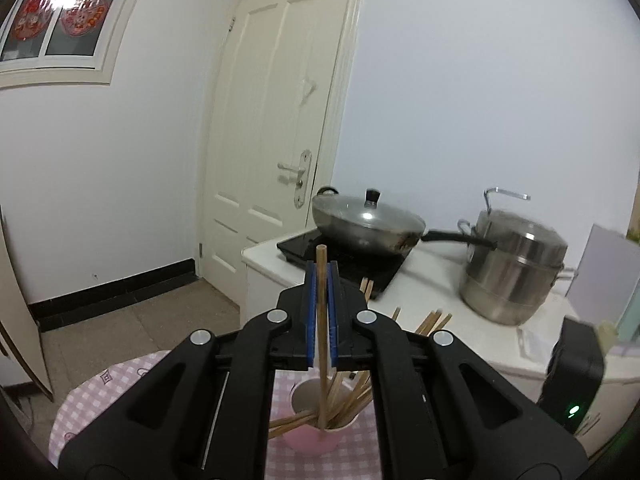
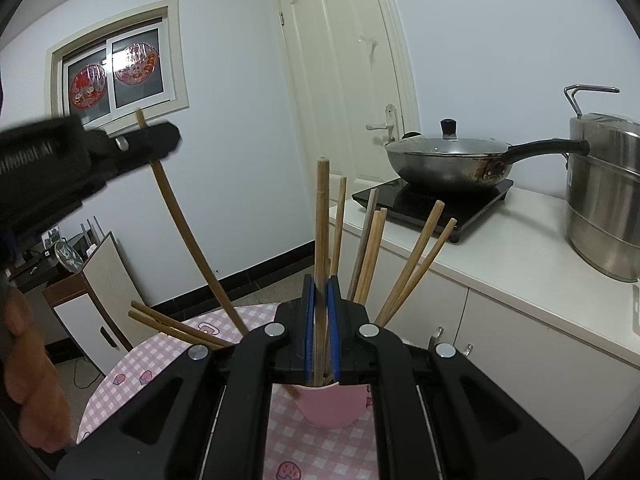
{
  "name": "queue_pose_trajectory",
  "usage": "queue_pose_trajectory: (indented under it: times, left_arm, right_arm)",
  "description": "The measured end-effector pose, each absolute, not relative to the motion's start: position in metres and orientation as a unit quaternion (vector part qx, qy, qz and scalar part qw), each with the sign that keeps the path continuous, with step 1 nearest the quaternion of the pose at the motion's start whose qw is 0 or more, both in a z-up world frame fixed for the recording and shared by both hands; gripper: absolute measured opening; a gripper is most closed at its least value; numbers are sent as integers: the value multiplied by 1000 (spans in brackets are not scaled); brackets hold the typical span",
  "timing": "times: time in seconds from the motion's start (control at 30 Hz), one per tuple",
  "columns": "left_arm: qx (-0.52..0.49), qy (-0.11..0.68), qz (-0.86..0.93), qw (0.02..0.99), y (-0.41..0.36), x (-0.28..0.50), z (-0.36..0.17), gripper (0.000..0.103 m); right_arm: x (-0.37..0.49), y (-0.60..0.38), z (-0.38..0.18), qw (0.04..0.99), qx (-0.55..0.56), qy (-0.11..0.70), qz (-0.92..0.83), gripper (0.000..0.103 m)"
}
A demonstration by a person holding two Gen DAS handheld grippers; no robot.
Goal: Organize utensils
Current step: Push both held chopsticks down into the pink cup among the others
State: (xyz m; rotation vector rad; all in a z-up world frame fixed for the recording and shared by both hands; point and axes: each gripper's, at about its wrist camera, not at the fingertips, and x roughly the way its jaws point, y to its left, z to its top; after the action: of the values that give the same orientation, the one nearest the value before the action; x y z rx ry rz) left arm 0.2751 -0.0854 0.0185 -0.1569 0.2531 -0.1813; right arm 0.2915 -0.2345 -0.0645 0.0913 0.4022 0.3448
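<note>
The left gripper (image 1: 320, 276) is clamping one wooden chopstick (image 1: 321, 320) between its blue pads, holding it nearly upright with its lower end dipping into the pink cup (image 2: 334, 406). The right gripper (image 2: 320, 292) is likewise pinching a second chopstick (image 2: 322, 240), which is standing upright out of the same cup. The cup is sitting on a table with a pink checked cloth (image 2: 320, 452), close to the table edge that is facing the white counter (image 2: 520, 248). More chopsticks (image 2: 416, 264) are leaning out of the cup in a loose fan toward the counter, and two are lying over its rim toward the opposite side. On the counter, a lidded wok (image 2: 448, 160) is resting on a black cooktop beside a steel pot (image 2: 604, 196).
</note>
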Motion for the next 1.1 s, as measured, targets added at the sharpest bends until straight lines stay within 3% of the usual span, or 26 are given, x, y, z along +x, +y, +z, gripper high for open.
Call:
queue_pose_trajectory:
  times: [0.23, 0.83, 1.1]
  left_arm:
    - [-93, 65, -84, 990, -80, 260, 36, 5]
    - [-83, 66, -75, 992, -88, 273, 17, 5]
    - [-63, 116, -77, 988, -95, 285, -7, 5]
  right_arm:
    - [293, -234, -66, 964, 45, 199, 173, 5]
    - [295, -234, -69, 964, 44, 197, 174, 5]
    - [296, -235, -71, 963, 46, 199, 174, 5]
